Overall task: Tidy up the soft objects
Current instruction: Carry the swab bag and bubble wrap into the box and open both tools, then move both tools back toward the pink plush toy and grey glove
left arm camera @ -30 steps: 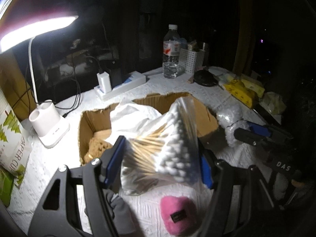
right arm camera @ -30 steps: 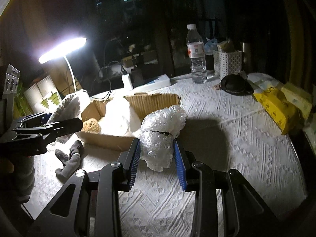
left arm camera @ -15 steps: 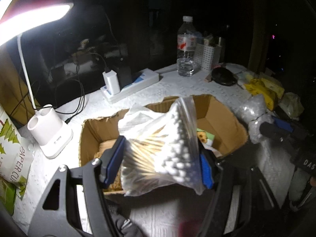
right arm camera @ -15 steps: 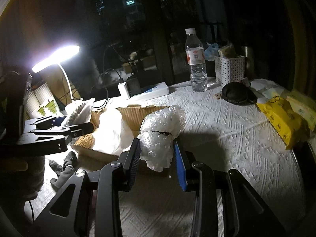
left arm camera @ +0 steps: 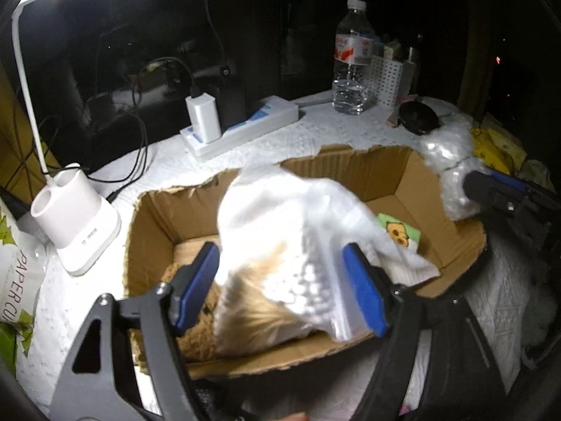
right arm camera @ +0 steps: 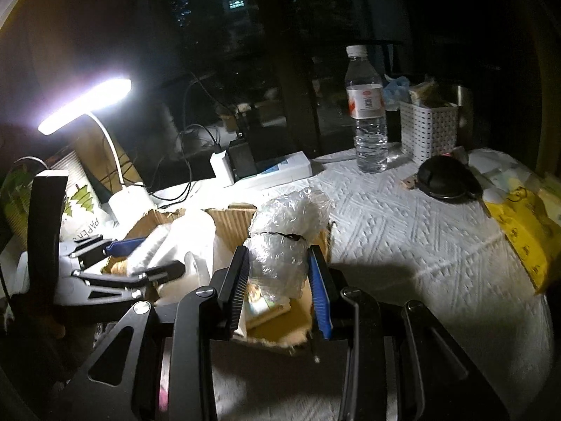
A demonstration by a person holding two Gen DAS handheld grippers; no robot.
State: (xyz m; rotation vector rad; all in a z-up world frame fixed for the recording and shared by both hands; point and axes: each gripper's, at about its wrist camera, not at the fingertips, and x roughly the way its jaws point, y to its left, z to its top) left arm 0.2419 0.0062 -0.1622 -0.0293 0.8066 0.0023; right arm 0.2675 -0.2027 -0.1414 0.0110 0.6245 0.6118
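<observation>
My left gripper [left arm camera: 280,287] is over the open cardboard box [left arm camera: 452,273]. The clear bag of cotton swabs [left arm camera: 280,280] lies blurred between its spread jaws, seemingly dropping into the box onto a white plastic bag [left arm camera: 280,203] and a tan sponge [left arm camera: 196,333]. My right gripper [right arm camera: 278,280] is shut on a wad of bubble wrap [right arm camera: 284,235] and holds it over the box's right end [right arm camera: 315,319]; the wad also shows in the left wrist view [left arm camera: 448,161]. A green card [left arm camera: 399,233] lies in the box.
A white desk lamp [left arm camera: 75,217] stands left of the box with a paper cup pack [left arm camera: 17,280]. A power strip [left arm camera: 242,126], water bottle [left arm camera: 352,59], white basket [right arm camera: 429,129], black pouch [right arm camera: 443,177] and yellow packs [right arm camera: 526,224] sit behind and right on the white cloth.
Both grippers moved forward over the box. The left jaws have widened around the cotton swab bag, which now blurs and sinks into the box. The right gripper still holds the bubble wrap.
</observation>
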